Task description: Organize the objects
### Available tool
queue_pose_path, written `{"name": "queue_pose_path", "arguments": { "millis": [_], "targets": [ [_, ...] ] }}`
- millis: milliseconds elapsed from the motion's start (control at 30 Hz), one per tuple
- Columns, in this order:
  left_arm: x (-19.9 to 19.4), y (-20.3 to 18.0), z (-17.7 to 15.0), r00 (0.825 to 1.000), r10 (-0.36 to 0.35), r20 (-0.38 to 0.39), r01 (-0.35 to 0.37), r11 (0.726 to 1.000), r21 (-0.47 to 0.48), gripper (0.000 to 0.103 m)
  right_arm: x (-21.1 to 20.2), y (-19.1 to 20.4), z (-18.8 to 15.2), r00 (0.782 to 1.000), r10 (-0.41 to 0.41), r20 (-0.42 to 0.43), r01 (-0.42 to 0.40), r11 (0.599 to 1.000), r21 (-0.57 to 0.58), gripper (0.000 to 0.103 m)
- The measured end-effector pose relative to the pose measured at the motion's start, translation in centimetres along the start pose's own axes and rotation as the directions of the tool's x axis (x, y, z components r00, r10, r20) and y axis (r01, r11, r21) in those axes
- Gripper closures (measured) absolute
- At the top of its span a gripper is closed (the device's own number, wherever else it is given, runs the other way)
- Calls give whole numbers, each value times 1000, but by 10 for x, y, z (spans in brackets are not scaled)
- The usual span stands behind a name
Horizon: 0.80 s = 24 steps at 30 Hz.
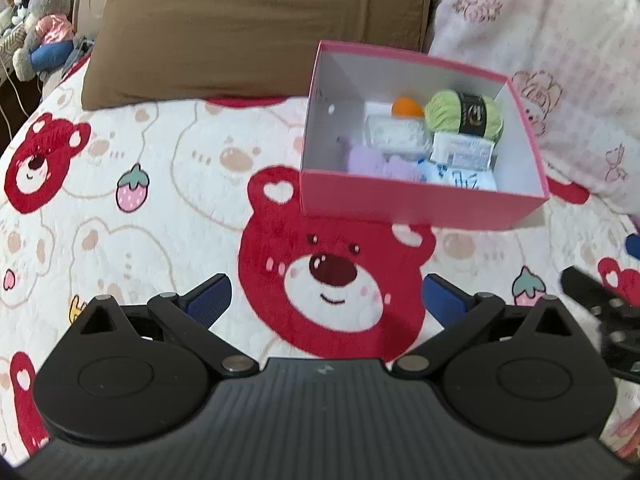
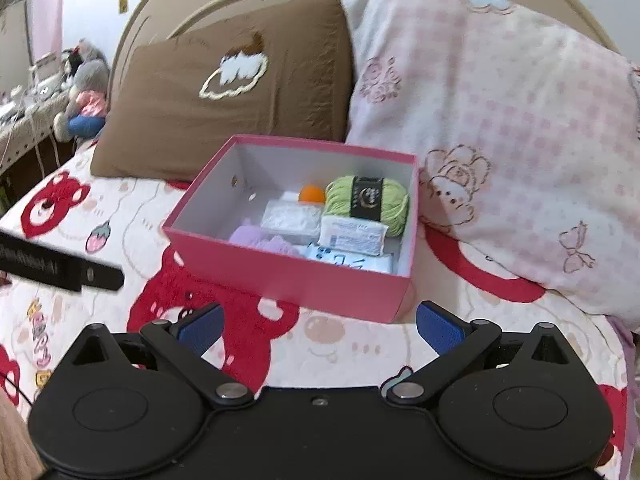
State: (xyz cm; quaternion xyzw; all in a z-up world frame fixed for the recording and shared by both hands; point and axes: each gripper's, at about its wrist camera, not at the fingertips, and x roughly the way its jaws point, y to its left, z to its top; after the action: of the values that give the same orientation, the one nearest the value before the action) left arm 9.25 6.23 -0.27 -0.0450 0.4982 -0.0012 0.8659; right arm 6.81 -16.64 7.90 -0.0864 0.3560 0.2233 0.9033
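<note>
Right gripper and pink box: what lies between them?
Only bare bear-print bedspread lies between the open right gripper and the pink box, seen in the right wrist view.

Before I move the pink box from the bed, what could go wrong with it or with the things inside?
1. The pink box sits on a soft quilt, so it may tip when one wall is gripped.
2. It has no lid; the orange ball and the green yarn could roll out if it tilts.
3. Both tools, left and right, are open and empty, and thin walls may bend under a pinch.
</note>
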Motion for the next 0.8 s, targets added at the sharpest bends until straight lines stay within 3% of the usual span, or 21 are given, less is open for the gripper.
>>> {"name": "queue_pose_path", "arguments": {
  "millis": [333, 500, 800],
  "targets": [
    [-3, -10, -4, 999, -34, -17, 35, 998, 55, 0, -11, 4, 1, 1000, -1, -19, 1, 1000, 11, 0],
    [-4, -8, -4, 997, -75, -37, 75, 997, 15, 0, -10, 6, 1, 1000, -10, -25, 10, 1000, 2, 0],
    [-3, -13, -7, 999, -27, -26, 29, 998, 64, 0, -5, 4, -2, 998, -39, -47, 39, 999, 0, 0]
  ]
}}
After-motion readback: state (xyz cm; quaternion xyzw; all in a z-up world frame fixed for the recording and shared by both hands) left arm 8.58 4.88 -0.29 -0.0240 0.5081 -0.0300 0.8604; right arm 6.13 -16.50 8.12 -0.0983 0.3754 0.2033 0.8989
